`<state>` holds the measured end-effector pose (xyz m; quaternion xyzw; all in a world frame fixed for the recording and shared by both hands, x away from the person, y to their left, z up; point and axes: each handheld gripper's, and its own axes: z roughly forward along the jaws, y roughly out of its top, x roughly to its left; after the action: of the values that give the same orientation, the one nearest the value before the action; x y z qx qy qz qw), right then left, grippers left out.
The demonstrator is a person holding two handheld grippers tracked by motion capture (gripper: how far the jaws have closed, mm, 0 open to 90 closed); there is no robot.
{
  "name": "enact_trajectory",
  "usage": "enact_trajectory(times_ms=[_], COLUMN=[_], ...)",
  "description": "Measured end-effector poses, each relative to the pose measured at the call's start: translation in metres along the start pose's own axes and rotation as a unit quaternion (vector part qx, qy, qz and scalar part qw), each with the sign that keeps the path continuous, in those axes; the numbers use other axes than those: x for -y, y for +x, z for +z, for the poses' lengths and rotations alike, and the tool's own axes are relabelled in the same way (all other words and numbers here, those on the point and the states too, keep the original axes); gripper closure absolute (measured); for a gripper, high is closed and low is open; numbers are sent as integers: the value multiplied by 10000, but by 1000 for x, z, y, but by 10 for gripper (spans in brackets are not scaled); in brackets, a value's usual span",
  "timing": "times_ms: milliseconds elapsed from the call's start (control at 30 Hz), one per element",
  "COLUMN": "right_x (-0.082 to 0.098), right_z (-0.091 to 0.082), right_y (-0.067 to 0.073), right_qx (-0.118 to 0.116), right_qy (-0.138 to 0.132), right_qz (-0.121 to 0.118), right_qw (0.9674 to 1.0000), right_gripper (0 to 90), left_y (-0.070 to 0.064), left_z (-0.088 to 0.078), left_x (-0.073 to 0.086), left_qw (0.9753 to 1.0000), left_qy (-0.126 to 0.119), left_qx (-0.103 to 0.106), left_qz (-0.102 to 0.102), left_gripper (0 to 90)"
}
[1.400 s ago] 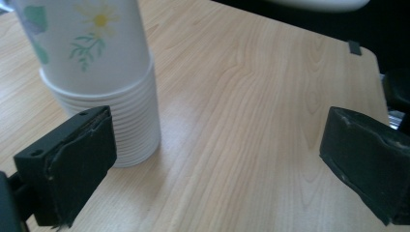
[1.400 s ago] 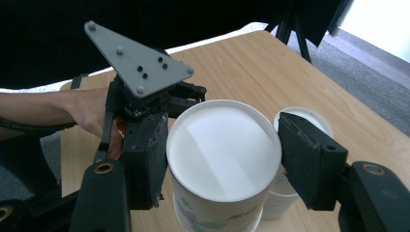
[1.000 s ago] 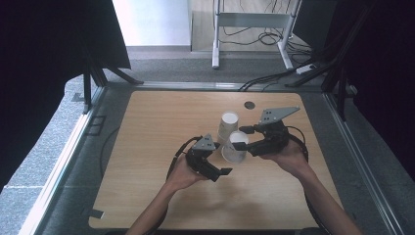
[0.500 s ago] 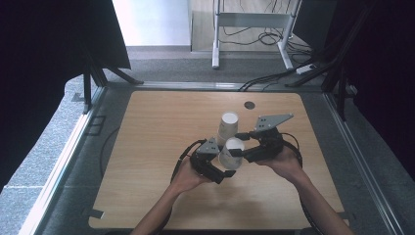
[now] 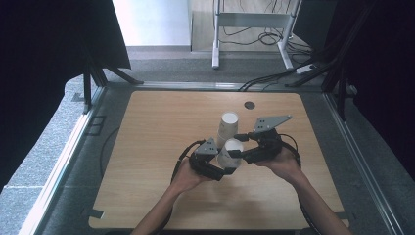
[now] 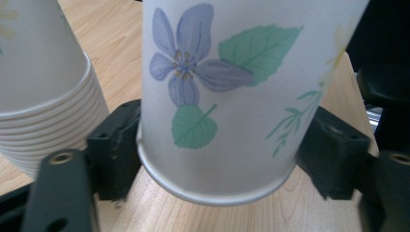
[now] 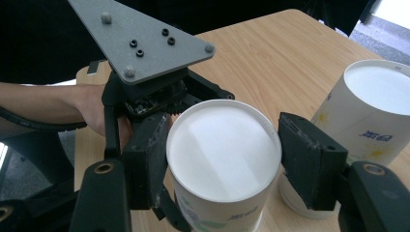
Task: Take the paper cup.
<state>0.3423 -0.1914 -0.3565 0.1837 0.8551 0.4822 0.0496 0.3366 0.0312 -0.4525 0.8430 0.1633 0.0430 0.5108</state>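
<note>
The paper cup [image 5: 230,152], upside down near the worktop's [image 5: 147,147] middle, is pinched by the right claw [image 5: 236,152] near its base. The left claw [image 5: 227,170] has just been closing and now presses its rim; the cup stack [image 5: 227,126] stands just beside.

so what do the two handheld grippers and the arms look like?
Both grippers are black: the left gripper and right gripper each have two blocky black jaws with screw holes and a grey three-cornered plate on top, studded with small bolts. Black cables loop from each. The forearms are bare, no sleeves.
</note>
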Motion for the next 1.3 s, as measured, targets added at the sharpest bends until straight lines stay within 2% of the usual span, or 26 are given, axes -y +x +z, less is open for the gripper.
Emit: enact_trajectory(times_ms=[233,433,600,700,833,1033,1100,1133,1233,1267,1300], right_x=[1,1,-1,-1,0,3,5,6,9,10,12], right_z=[1,3,2,0,-1,2,5,6,11,13,14], right_y=[-2,-2,-1,0,-1,-2,-2,-1,-1,-1,-1], right_qx=[0,4,-2,66,137,142,131,116,78,56,38], right_qy=[19,43,72,189,426,768,873,918,1064,1113,1162], right_qz=[1,-12,-46,-156,-279,-368,-398,-401,-435,-448,-467], right_qw=[10000,10000,10000,9997,9986,9963,9953,9949,9933,9928,9921], right_gripper=[370,361,268,219,177,162,162,162,163,167,170], left_y=[2,3,3,4,5,3,4,3,3,3,2], left_z=[-3,-5,-5,-6,-6,-4,-5,-4,-3,-4,-3], left_x=[-1,-2,0,0,1,0,-1,-1,-2,-3,-3], left_qw=[9999,9996,9989,9984,9969,9950,9931,9934,9925,9913,9914], left_qy=[114,250,431,525,737,955,1108,1095,1176,1257,1259], left_qx=[-29,-83,-155,-184,-208,-235,-218,-215,-158,-140,-144], left_qz=[26,62,92,80,163,199,321,270,297,364,327], left_gripper=[368,387,387,387,386,383,382,381,379,379,378])
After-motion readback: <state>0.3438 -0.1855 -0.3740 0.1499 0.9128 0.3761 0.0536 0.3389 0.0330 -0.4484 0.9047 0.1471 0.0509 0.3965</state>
